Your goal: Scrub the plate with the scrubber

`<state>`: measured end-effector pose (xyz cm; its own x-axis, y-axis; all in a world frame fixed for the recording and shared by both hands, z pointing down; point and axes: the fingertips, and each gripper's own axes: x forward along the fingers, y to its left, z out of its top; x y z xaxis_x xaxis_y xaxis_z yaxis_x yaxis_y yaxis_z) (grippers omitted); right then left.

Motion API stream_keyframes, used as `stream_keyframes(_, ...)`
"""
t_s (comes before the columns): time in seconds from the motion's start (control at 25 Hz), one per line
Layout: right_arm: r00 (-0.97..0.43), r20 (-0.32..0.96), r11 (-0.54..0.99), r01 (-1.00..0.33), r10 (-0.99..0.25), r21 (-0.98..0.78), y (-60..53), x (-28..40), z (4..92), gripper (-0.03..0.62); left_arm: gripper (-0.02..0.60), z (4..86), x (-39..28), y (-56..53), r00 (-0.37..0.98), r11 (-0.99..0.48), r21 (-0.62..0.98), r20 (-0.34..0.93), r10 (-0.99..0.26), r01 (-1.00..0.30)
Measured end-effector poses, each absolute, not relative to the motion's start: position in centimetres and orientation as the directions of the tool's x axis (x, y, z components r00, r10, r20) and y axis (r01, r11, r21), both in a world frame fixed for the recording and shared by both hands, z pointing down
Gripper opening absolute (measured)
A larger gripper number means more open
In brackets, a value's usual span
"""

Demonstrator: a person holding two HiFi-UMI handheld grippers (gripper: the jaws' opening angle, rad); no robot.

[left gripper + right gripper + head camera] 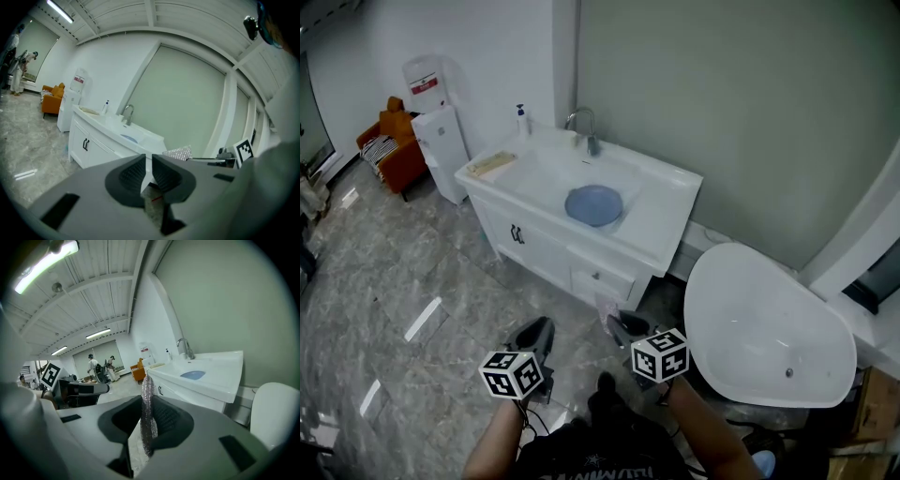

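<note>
A round blue plate point(593, 204) lies in the basin of the white sink cabinet point(666, 225), across the floor from me; it also shows in the left gripper view point(129, 138) and the right gripper view point(192, 375). My right gripper point(146, 401) is shut on a silvery mesh scrubber point(148, 413), which stands up between its pads. The scrubber point(178, 153) also appears in the left gripper view. My left gripper point(146, 163) has its jaws drawn together to a thin slit with nothing in them. In the head view both grippers, left point(534, 335) and right point(623, 328), hang low over the floor, well short of the sink.
A faucet point(586, 127) and a soap bottle point(522, 117) stand at the back of the sink. A white bathtub point(769, 328) sits on the floor to my right. A water dispenser point(431, 131) and an orange chair point(394, 145) stand at the far left. People point(101, 366) are far off.
</note>
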<state>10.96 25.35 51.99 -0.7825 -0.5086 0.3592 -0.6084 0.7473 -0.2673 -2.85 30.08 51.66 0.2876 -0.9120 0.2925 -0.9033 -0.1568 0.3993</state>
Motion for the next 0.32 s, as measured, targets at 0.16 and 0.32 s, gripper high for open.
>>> stream_keyframes(0.16,-0.766,0.365,0.742,-0.627,-0.529,-0.239,26.4,11.4,52.1,0.078,0.051,51.9,-2.1,31.2,0.295,-0.162,0.399,0.3,-0.907,-0.903)
stream_keyframes(0.32,-0.764,0.359,0.737,-0.631,-0.536,-0.243,27.2,11.9,52.4,0.078,0.051,52.7,-1.3,32.0,0.303,-0.166,0.401,0.307,-0.902,-0.901)
